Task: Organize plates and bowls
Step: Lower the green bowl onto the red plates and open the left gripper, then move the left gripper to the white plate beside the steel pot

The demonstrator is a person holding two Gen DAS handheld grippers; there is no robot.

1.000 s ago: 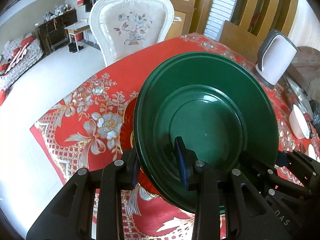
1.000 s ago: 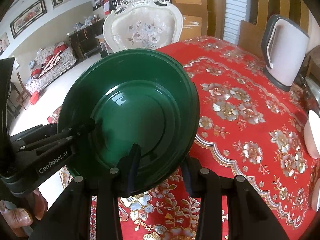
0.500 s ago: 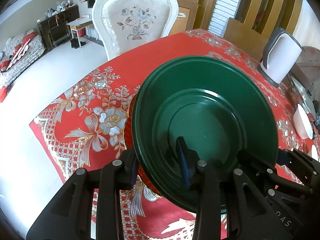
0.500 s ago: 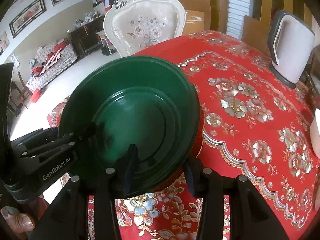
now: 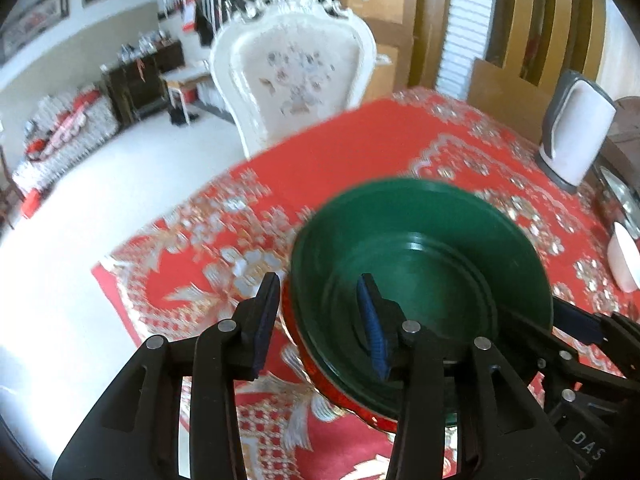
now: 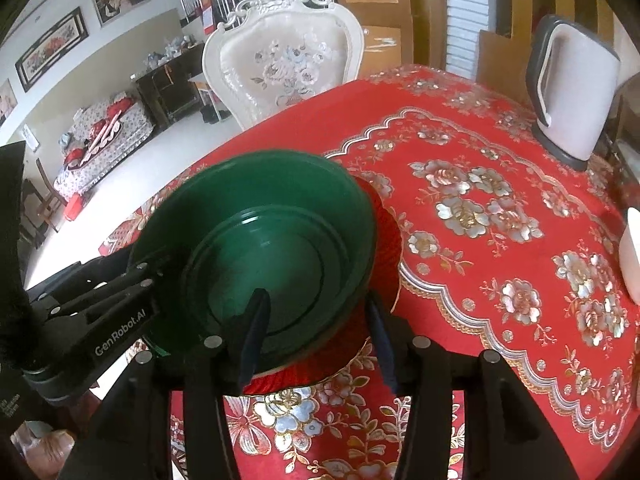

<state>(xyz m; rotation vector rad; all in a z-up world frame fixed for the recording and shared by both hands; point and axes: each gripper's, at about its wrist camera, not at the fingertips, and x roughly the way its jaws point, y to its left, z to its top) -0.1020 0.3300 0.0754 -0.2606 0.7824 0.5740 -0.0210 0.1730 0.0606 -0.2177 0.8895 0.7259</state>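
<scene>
Green plate resting on a red plate, both grippers straddling its rim.

The green plate (image 6: 276,248) sits on the red plate (image 6: 386,232) on the bench (image 6: 500,280), directly ahead of both grippers. The left gripper (image 5: 318,320) has one finger inside the bowl of the plate and one outside its rim; its jaws have just been opening and the pads stand clear of the rim. The right gripper (image 6: 316,332) straddles the opposite rim likewise, jaws just opening, pads apart from it. Beyond the plates stands a white chair (image 6: 284,60); far right of the right gripper, a kettle (image 6: 572,92). A white bowl (image 5: 624,258) lies at the left gripper's far right.
</scene>
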